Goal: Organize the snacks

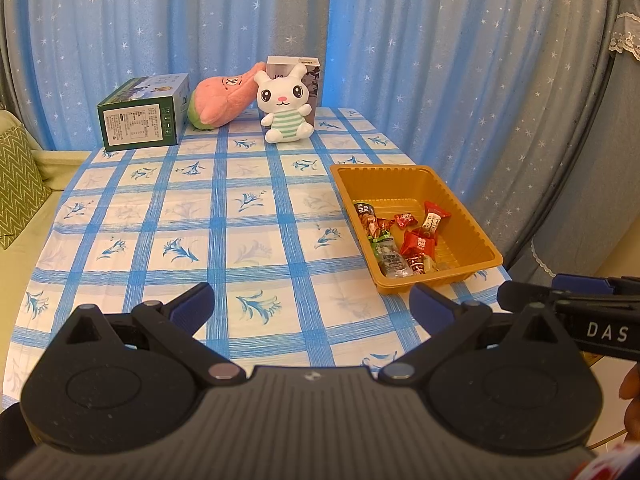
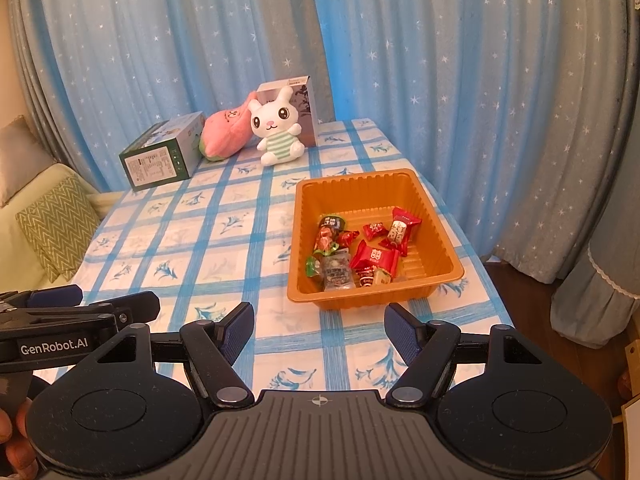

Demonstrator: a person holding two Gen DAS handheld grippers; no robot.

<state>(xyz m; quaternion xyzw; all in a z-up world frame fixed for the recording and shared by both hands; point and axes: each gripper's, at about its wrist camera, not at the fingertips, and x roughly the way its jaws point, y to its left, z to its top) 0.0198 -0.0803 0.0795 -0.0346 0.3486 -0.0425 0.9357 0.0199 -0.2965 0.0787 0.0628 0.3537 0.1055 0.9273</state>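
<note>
An orange plastic tray [image 1: 472, 216] [image 2: 432, 208] sits on the right side of the blue-checked table. Several wrapped snacks [image 1: 404, 236] [image 2: 360, 252] lie in its near half: red packets, a green-tipped clear pack, a dark-topped stick. My left gripper [image 1: 312, 304] is open and empty, low over the table's near edge, left of the tray. My right gripper [image 2: 319, 326] is open and empty, just in front of the tray's near wall. Each gripper shows at the edge of the other's view.
At the table's far end stand a green box [image 1: 142, 114] [image 2: 162, 158], a pink plush [image 1: 222, 98] [image 2: 224, 134], a white rabbit plush [image 1: 284, 108] [image 2: 278, 128] and a grey box [image 1: 310, 76] [image 2: 306, 108]. Blue star curtains hang behind. A sofa with a green cushion [image 2: 56, 228] is on the left.
</note>
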